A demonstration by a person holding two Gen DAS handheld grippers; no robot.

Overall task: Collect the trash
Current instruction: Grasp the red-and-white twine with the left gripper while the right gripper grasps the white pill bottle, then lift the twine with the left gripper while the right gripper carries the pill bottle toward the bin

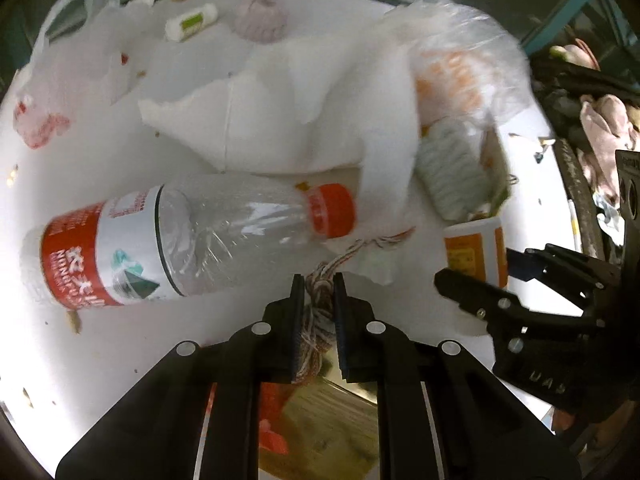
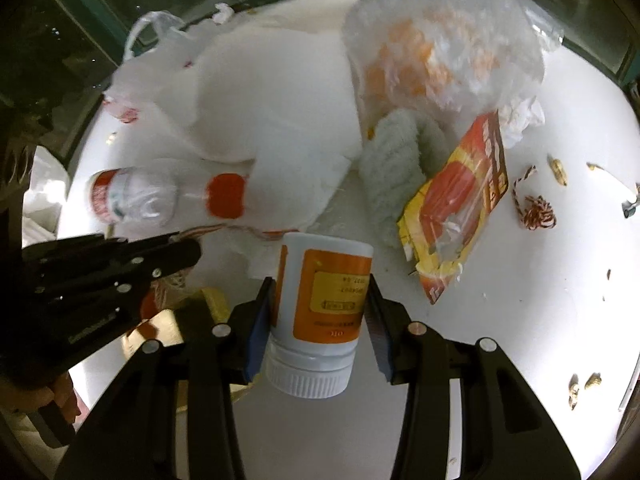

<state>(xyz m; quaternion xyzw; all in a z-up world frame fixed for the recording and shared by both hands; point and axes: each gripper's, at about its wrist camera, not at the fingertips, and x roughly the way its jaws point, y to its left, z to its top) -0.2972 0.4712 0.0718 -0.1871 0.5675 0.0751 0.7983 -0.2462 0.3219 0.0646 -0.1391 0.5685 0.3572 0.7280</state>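
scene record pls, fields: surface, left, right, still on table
surface: white round table, littered
left: left gripper shut on red-and-white string bundle
right: right gripper shut on white pill bottle with orange label, cap toward the camera
still on table: clear plastic bottle with red cap, lying on its side; orange snack wrapper; clear plastic bag; white paper sheet; second string bundle; peanut shells
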